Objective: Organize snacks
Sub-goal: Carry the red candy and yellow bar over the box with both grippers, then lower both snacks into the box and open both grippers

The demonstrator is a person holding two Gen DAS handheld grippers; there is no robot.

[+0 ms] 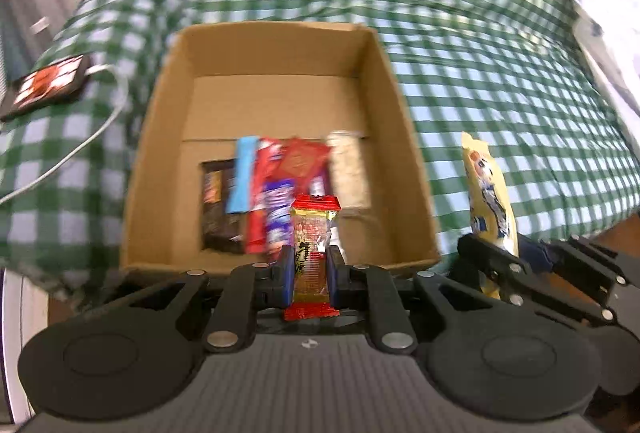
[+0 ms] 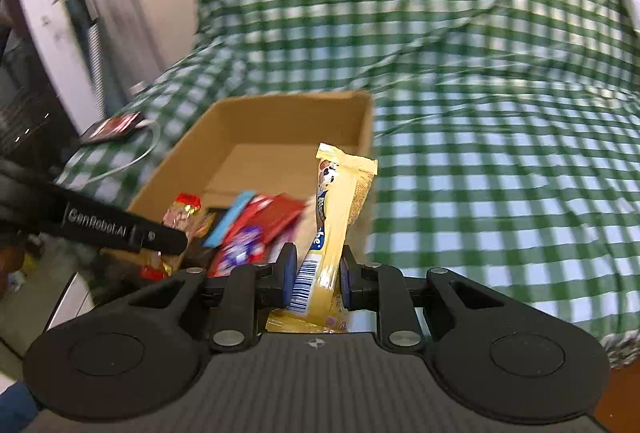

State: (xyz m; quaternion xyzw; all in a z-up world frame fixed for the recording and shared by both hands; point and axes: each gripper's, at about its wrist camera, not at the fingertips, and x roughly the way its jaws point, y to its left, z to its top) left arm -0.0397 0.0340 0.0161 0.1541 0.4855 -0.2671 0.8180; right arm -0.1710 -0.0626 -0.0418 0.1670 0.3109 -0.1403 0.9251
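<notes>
A red-ended clear snack packet [image 1: 314, 257] is clamped upright between the closed jaws of the left gripper [image 1: 311, 273], its top edge held above the near wall of the cardboard box [image 1: 384, 89]. Inside the box, several wrapped snacks [image 1: 272, 189] are seen lying side by side on the floor. Further right, a yellow snack bar [image 2: 334, 229] is gripped upright by the right gripper [image 2: 318, 273], jaws closed on its lower half, beside the box's right wall, over the green checked cloth [image 2: 500, 153].
</notes>
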